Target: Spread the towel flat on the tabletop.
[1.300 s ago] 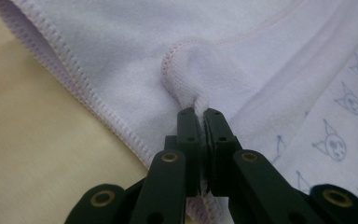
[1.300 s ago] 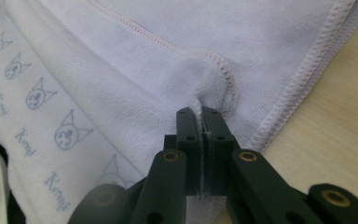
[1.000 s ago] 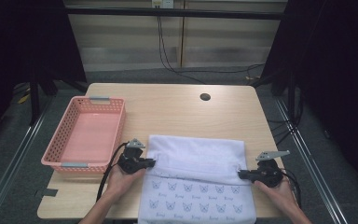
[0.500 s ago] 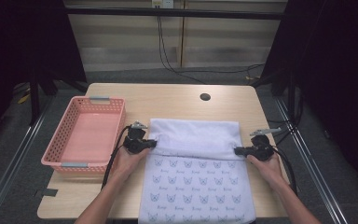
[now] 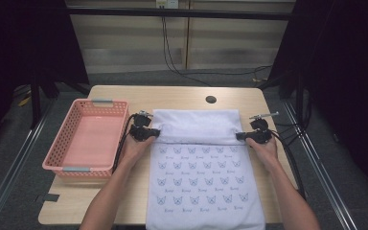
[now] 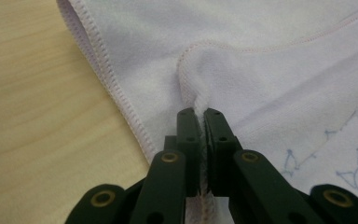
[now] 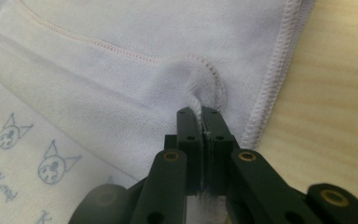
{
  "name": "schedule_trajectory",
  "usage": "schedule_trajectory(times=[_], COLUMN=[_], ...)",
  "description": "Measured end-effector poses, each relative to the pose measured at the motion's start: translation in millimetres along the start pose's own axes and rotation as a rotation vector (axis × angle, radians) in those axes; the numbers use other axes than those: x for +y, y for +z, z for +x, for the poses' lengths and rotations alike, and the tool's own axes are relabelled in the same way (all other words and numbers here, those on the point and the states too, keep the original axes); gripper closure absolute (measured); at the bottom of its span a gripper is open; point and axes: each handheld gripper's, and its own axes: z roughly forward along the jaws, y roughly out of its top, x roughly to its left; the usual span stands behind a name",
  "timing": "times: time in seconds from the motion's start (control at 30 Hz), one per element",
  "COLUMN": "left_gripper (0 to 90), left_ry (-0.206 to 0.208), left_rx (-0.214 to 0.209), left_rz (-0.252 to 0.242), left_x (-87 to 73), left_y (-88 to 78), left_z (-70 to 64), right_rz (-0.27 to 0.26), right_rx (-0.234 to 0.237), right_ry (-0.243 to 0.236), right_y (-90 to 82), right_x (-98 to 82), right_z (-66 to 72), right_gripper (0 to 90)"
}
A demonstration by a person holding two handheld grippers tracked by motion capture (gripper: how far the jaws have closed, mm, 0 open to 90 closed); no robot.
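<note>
Wooden surface (image 5: 182, 96) under a white towel (image 5: 196, 127) printed with small blue cat faces. Folded partway, far part doubled back toward the person, plain side up. Left gripper (image 5: 149, 133) clamped tight on a pinch of towel corner at the fold's left end; right gripper (image 5: 242, 136) clamped likewise at its right end. Pink basket (image 5: 60, 139) just left of the left gripper, apart from the towel.

left gripper (image 5: 149, 132): jaws clamped tight, pointing inward; forearm stretched forward from below | right gripper (image 5: 242, 136): jaws clamped tight, pointing inward; forearm stretched forward, angled inward
</note>
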Motion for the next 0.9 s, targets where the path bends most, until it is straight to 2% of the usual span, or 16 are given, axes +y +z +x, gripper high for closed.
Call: schedule_trajectory(times=[0.17,0.27,0.37,0.4,0.43,0.47,0.5,0.53,0.57,0.6,0.63,0.67,0.7,0.73,0.87,0.9], left_gripper=[86.3,86.4,86.4,86.4,86.4,86.4,86.4,86.4,86.4,86.4,86.4,86.4,86.4,86.4,86.3,86.3], left_ry=[0.001,-0.012,-0.022,-0.038,-0.038,-0.027,-0.027,-0.011,-0.011,0.006,0.006,0.015,0.015,0.03,0.047,0.058], left_rx=[0.022,0.031,0.012,0.003,0.003,-0.005,-0.005,-0.03,-0.03,-0.056,-0.056,-0.079,-0.079,-0.087,-0.122,-0.142], left_rz=[-0.021,-0.027,-0.013,-0.024,-0.024,-0.052,-0.052,-0.097,-0.097,-0.145,-0.145,-0.205,-0.205,-0.23,-0.304,-0.326], left_x=[11.0,13.9,16.3,18.2,18.2,21.5,21.5,27.3,27.3,33.7,33.7,38.9,38.9,41.4,42.1,41.1], left_y=[11.0,14.3,13.5,7.1,7.1,-1.5,-1.5,-15.3,-15.3,-32.1,-32.1,-50.8,-50.8,-64.5,-98.0,-111.4], left_z=[8.1,10.3,13.6,11.2,11.2,3.7,3.7,-2.4,-2.4,-8.1,-8.1,-13.9,-13.9,-17.5,-23.6,-28.3], right_rz=[-0.018,-0.033,-0.049,-0.044,-0.044,-0.074,-0.074,-0.124,-0.143,-0.173,-0.173,-0.216,-0.216,-0.23,-0.306,-0.341], right_rx=[-0.033,-0.069,-0.067,-0.031,-0.031,0.004,0.004,0.035,0.044,0.05,0.05,0.059,0.059,0.066,0.099,0.111], right_ry=[0.036,0.018,0.037,0.057,0.057,0.052,0.052,0.049,0.048,0.044,0.044,0.032,0.032,0.03,-0.026,-0.053], right_y=[9.5,13.1,13.9,11.6,11.6,2.3,2.3,-12.2,-18.0,-28.2,-28.2,-45.0,-45.0,-51.4,-86.7,-103.4], right_x=[10.4,12.5,11.6,12.4,12.4,14.8,14.8,19.0,20.9,24.3,24.3,29.1,29.1,30.6,35.8,36.2], right_z=[-4.5,-0.8,-1.4,-4.4,-4.4,-5.7,-5.7,-7.8,-8.7,-8.9,-8.9,-7.4,-7.4,-6.5,2.1,8.4], right_gripper=[87.3,87.3,87.3,87.3,87.3,87.3,87.3,87.3,87.3,87.3,87.3,87.3,87.3,87.3,87.3,87.2])
